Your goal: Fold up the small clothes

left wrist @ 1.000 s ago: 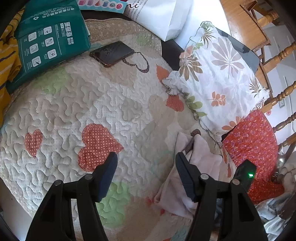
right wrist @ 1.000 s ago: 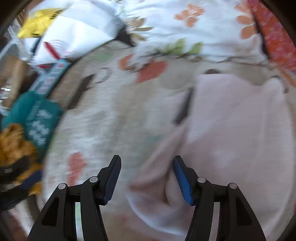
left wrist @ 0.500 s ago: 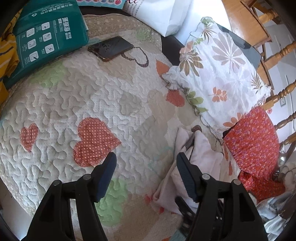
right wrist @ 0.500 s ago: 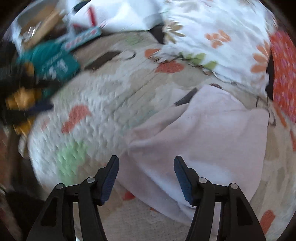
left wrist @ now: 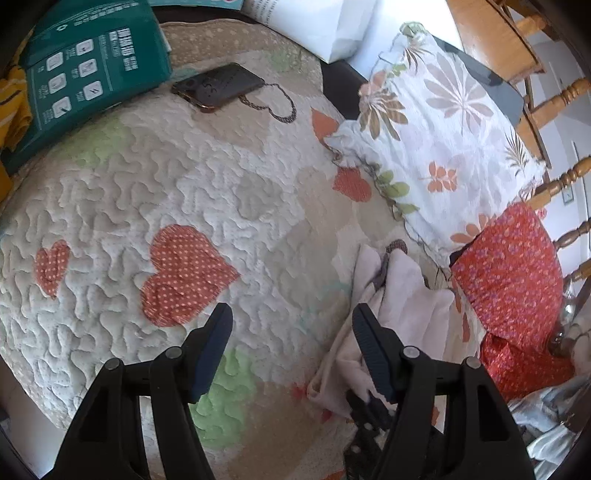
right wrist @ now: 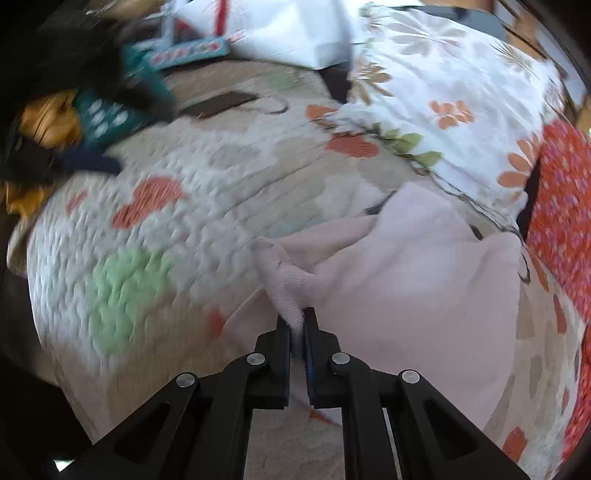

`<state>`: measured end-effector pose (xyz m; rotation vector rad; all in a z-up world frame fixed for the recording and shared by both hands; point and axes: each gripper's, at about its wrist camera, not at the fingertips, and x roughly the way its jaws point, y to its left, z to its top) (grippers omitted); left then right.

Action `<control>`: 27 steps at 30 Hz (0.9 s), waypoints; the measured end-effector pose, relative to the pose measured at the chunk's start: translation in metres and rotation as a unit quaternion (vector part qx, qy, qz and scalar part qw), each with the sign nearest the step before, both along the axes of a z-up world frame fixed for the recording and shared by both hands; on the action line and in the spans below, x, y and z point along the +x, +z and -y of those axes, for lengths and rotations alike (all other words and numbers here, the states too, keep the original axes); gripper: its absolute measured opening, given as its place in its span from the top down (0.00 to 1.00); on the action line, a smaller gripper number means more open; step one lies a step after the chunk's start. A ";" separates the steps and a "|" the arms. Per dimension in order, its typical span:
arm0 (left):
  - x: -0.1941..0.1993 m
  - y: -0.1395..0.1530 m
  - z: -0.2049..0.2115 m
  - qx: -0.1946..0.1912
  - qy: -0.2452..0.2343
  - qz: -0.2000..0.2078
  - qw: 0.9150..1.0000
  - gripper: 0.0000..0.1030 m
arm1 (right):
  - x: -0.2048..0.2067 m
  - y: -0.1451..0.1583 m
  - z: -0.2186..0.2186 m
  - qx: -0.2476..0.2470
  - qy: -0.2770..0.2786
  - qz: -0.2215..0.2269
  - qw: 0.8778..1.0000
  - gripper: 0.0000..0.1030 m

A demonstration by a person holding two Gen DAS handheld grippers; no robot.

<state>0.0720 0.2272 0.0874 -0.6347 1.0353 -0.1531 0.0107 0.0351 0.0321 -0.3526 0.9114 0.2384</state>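
Observation:
A small pale pink garment (right wrist: 417, 266) lies crumpled on a quilted cover with heart patches (left wrist: 192, 273). My right gripper (right wrist: 297, 317) is shut on a bunched edge of the garment at its near left side. In the left wrist view the same garment (left wrist: 402, 306) lies at the lower right, just past my left gripper's right finger. My left gripper (left wrist: 291, 325) is open and empty above the quilt, to the left of the garment. The right gripper's black body (left wrist: 369, 417) shows under the garment's near edge.
A floral pillow (left wrist: 439, 147) and a red patterned cloth (left wrist: 513, 280) lie to the right. A dark phone with a chain (left wrist: 221, 86), a green packet (left wrist: 88, 74) and a white bag (left wrist: 317, 22) lie at the far side. Wooden chair rails (left wrist: 557, 99) stand far right.
My right gripper has moved in to the garment's near left edge and shut on it. My left gripper has stayed open and drifted slightly.

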 end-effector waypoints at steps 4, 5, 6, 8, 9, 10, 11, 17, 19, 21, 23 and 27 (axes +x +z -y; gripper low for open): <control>0.000 -0.001 0.004 0.003 -0.007 -0.003 1.000 0.36 | 0.002 -0.003 0.015 0.034 -0.008 -0.021 0.999 0.74; 0.000 -0.002 0.002 0.001 -0.004 -0.004 1.000 0.36 | -0.001 0.002 0.017 0.045 -0.005 -0.022 0.999 0.73; 0.000 -0.002 0.000 0.000 -0.001 -0.005 1.000 0.36 | -0.006 0.009 0.021 0.060 -0.001 -0.022 0.998 0.73; 0.001 -0.002 -0.004 -0.003 0.007 -0.005 1.000 0.35 | -0.014 0.030 0.034 0.098 0.004 -0.016 0.995 0.73; 0.001 -0.002 -0.005 -0.005 0.010 -0.005 1.000 0.34 | -0.014 0.037 0.039 0.108 0.001 -0.008 0.994 0.73; 0.001 -0.002 -0.005 -0.007 0.013 -0.006 1.000 0.33 | -0.011 0.047 0.047 0.117 -0.011 0.005 0.993 0.73; 0.002 -0.003 -0.005 -0.009 0.014 -0.006 1.000 0.33 | -0.005 0.054 0.053 0.119 -0.026 0.018 0.992 0.73; 0.004 -0.003 0.005 -0.007 0.001 -0.008 1.000 0.33 | 0.081 0.035 0.073 0.100 -0.137 -0.003 0.986 0.81; 0.004 -0.002 0.005 -0.004 -0.001 -0.005 1.000 0.33 | 0.107 0.017 0.068 0.111 -0.144 -0.043 0.982 0.81; 0.003 0.000 0.003 -0.002 -0.001 -0.002 1.000 0.32 | 0.127 0.001 0.059 0.140 -0.143 -0.084 0.976 0.81; 0.004 0.001 0.001 0.003 0.000 0.001 1.000 0.32 | 0.135 -0.002 0.046 0.163 -0.140 -0.086 0.973 0.81; 0.004 0.002 -0.001 0.018 0.002 0.004 1.000 0.32 | 0.132 0.000 0.010 0.207 -0.084 -0.120 0.967 0.81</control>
